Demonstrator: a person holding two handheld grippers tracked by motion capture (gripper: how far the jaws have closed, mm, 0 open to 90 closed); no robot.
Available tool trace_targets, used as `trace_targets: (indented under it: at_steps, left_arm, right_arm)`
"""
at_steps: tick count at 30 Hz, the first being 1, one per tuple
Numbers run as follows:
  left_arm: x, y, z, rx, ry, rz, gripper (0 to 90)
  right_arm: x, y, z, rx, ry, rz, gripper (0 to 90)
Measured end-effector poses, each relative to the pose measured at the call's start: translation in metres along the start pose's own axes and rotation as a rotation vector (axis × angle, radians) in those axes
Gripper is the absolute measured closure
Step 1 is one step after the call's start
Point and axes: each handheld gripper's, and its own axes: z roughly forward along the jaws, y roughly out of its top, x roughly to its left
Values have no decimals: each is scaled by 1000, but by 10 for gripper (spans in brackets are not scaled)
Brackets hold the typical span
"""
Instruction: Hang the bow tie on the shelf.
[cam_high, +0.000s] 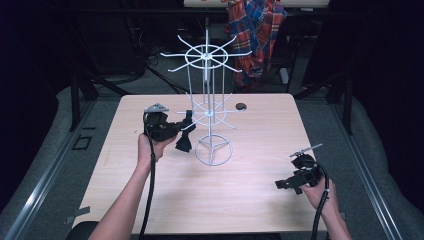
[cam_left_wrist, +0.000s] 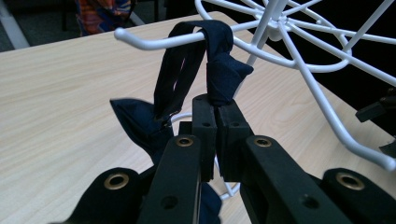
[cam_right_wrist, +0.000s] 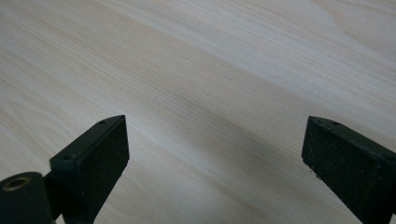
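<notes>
1. Bow tie (cam_left_wrist: 219, 74), dark navy fabric, is hanging by its strap loop over one arm of the lower tier of the white wire rack (cam_high: 212, 112), which stands on the table (cam_high: 240, 200) toward the far middle.
2. Left tongs (cam_left_wrist: 215, 100) are clenched on the knot part of it, jaws pinched together with cloth between them. One wing droops down just beside the jaws.
3. Right tongs (cam_right_wrist: 215, 140) are released, jaws wide apart, hovering over bare wood near the right edge, well apart from the rack.
4. Handling guess: super light and floppy, no stiffness, so it'll sag wherever it isn't held. Not fragile, not slippery against those pads.
5. Best grab spot looks like the thick centre knot, since it's the bulkiest bit. The thin strap could snag on the hook's rounded tip, and the rack seems light enough to tip if tugged sideways.
</notes>
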Motion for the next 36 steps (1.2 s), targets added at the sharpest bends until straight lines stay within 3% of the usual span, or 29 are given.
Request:
trace_targets:
  at_steps: [6, 9, 13, 14, 15, 19, 22, 27, 36]
  left_arm:
    - [1, -1, 0, 6, -6, 11, 865]
    - [1, -2, 3, 15, -1, 4, 772]
    - [3, -2, 2, 23, 18, -11, 565]
    - [3, -2, 0, 21, 26, -12, 529]
    - [4, -2, -1, 24, 23, -9, 492]
    - [6, -2, -8, 28, 35, 11, 385]
    - [5, -3, -11, 37, 57, 28, 344]
    - [6, -8, -21, 91, 115, 81, 274]
    - [9, -23, -47, 164, 177, 97, 153]
  right_arm:
    - [0, -1, 0, -4, 3, 4, 69]
    - [-1, -1, 1, -3, 6, 5, 69]
    - [-1, -1, 0, -2, 4, 0, 69]
    - [1, -2, 2, -38, 8, 28, 69]
    - [0, -1, 0, -7, 6, 7, 69]
    - [0, -1, 0, -7, 7, 8, 69]
    - [0, -1, 0, -12, 5, 10, 69]
    - [0, -1, 0, -7, 0, 6, 69]
    - [0, -1, -1, -8, 0, 4, 69]
